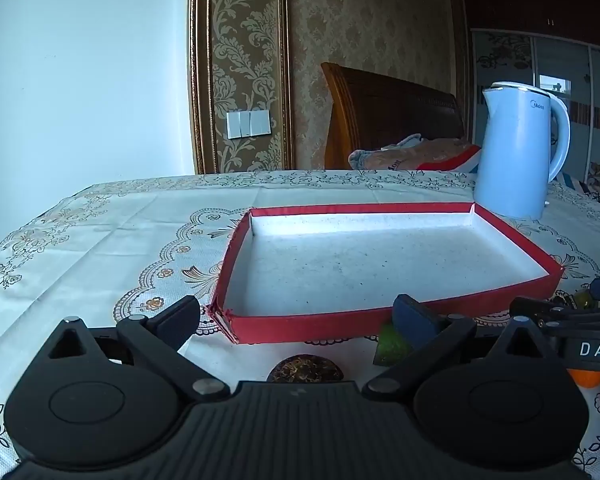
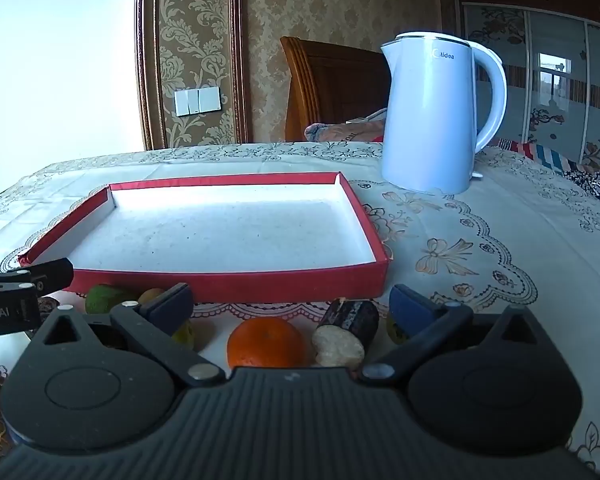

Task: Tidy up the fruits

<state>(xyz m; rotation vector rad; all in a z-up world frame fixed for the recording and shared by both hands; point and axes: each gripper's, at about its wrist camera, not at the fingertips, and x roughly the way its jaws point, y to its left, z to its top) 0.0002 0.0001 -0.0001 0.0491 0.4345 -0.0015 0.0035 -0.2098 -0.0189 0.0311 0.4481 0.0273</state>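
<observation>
While both your left gripper (image 1: 296,316) and right gripper (image 2: 290,306) stand wide open and empty, the orange (image 2: 266,342) sits low centre, before the red tray (image 2: 228,280); firm, round, rollable, so pinch its 2 sides.

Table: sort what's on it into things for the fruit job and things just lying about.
For the job: red tray, orange, green fruit, dark brown fruit, both open grippers, left and right.
Lying about: white kettle, patterned tablecloth.
</observation>
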